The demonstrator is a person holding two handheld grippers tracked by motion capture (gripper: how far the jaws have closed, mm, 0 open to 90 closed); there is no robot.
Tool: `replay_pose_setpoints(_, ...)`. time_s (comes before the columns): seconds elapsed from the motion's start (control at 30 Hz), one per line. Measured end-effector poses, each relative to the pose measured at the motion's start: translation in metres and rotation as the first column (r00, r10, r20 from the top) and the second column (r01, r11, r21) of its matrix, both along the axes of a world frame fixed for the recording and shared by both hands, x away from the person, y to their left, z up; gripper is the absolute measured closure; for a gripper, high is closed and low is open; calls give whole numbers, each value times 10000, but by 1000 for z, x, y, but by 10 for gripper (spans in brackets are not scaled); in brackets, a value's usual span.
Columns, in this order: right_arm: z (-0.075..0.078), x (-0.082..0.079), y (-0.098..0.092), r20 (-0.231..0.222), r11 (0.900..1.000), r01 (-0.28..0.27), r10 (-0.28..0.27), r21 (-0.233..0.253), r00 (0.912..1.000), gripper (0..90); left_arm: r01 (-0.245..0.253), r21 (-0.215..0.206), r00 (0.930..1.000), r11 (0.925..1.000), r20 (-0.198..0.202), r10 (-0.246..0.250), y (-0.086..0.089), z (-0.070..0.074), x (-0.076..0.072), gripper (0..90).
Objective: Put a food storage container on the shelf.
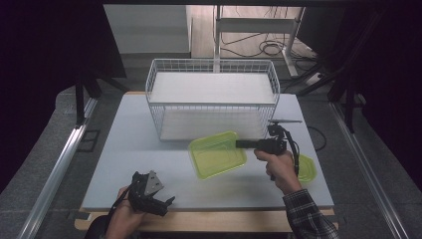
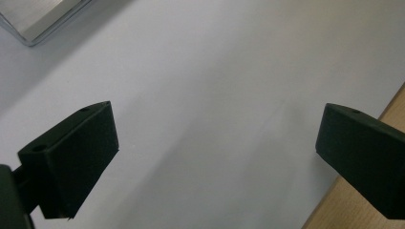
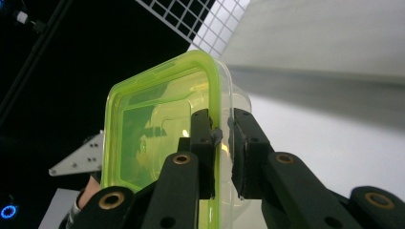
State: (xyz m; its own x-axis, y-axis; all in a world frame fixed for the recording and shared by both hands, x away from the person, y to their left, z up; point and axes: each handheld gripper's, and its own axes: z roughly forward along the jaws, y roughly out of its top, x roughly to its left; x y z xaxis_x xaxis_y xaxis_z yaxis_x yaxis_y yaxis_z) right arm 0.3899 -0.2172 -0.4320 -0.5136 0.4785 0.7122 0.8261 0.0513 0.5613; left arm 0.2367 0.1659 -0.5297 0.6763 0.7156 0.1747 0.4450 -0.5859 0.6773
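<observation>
A lime-green clear plastic container hangs tilted just above the white table, in front of the wire basket. My right gripper is shut on its right rim. In the right gripper view the jaws pinch the green rim of the container on edge, with the right gripper closed over the wall. My left gripper sits low at the table's front left, open and with nothing in it. In the left gripper view the left gripper has its jaws wide apart over bare table.
A second green plastic piece, apparently a lid, lies on the table under my right hand. The white wire basket stands at the back centre with a flat white board inside. The table's wooden front edge is close to my left gripper.
</observation>
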Motion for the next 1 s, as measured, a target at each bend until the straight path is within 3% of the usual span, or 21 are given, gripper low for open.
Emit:
replay_pose_setpoints(0.67, 69, 21, 6, 1046, 9970, 667, -705, 400, 9920, 801, 15, 83, 10000, 10000, -4, -15, -2, -1, 0, 2)
replay_pose_setpoints(1.0, 92, 33, 14, 1347, 9942, 963, -1019, 479, 9856, 802, 31, 119, 10000, 9999, 22, -31, 0, -1, 0, 2)
